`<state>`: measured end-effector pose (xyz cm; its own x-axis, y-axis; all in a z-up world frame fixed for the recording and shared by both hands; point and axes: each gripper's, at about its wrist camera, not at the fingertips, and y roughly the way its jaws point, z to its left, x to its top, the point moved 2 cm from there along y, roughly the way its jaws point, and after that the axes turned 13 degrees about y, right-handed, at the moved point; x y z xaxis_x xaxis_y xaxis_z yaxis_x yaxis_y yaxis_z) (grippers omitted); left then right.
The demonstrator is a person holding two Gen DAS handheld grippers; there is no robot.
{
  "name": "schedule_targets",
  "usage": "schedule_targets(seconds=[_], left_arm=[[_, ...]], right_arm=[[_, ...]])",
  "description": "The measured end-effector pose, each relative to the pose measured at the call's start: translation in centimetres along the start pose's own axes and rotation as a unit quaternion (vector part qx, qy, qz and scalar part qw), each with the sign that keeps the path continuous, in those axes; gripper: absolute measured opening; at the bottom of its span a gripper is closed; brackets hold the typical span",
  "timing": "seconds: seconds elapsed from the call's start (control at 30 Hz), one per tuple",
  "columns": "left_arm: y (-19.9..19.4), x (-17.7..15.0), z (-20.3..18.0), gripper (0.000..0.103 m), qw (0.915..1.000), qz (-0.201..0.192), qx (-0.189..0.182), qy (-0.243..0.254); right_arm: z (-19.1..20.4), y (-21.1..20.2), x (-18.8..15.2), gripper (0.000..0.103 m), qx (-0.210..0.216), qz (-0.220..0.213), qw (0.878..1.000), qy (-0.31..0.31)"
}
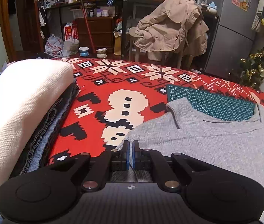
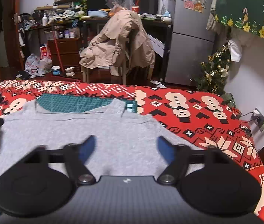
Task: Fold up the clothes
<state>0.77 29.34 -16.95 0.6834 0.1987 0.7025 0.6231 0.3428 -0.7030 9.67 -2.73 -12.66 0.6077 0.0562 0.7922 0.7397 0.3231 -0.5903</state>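
Gray shirt (image 1: 215,140) lies flat on the red patterned cloth (image 1: 94,115), collar end away from me, partly covering a green mat (image 1: 206,100). The neckline leaves part of the mat showing.

My left gripper (image 1: 131,145) is at the shirt's near left edge, blue pads nearly together with only a thin slit between them. Can't tell whether any fabric is pinched in there; the tips sit right at the shirt's edge.

My right gripper (image 2: 126,145) hovers over the middle of the shirt (image 2: 94,130), jaws wide apart, nothing between them but gray fabric below. The fingers look motion-blurred.

To my left, a stack of folded clothes (image 1: 20,112) sits on the cloth, a cream piece on top with dark and blue pieces under it, just beside the shirt's side but apart from it.

Behind the table: a chair with a tan jacket (image 2: 117,43) draped on it, a fridge (image 2: 191,28), cluttered shelves.
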Motion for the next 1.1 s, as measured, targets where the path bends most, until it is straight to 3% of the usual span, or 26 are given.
schedule_targets(seconds=[0.1,0.17,0.27,0.6,0.77,0.9,1.1], left_arm=[[-0.3,-0.1,-0.1,0.003,1.0,-0.003,0.0,-0.001],[-0.8,0.0,-0.2,0.003,1.0,-0.009,0.002,-0.002],[-1.5,0.3,-0.3,0.003,0.9998,-0.021,0.002,0.0],[-0.9,-0.2,0.6,0.003,0.9998,-0.001,0.019,0.0],[-0.3,-0.3,0.3,0.004,0.9998,0.003,0.011,0.015],[-0.8,-0.3,0.5,0.014,0.9999,0.002,0.006,0.014],[-3.1,-0.2,0.9,0.019,0.9998,-0.012,-0.017,0.0]], right_arm=[[-2.0,2.1,1.5,0.038,0.004,0.013,0.999,0.041],[-3.3,3.8,2.4,0.013,0.003,0.023,0.998,0.065],[-4.4,6.6,3.6,0.004,0.008,0.027,0.997,0.076],[-6.3,14.7,4.0,0.0,0.0,0.083,0.991,0.102],[-6.7,14.3,3.9,0.0,0.008,0.077,0.99,0.12],[-6.3,12.7,4.4,0.001,0.022,0.059,0.991,0.12],[-5.2,8.8,5.0,0.002,0.043,0.028,0.994,0.095]])
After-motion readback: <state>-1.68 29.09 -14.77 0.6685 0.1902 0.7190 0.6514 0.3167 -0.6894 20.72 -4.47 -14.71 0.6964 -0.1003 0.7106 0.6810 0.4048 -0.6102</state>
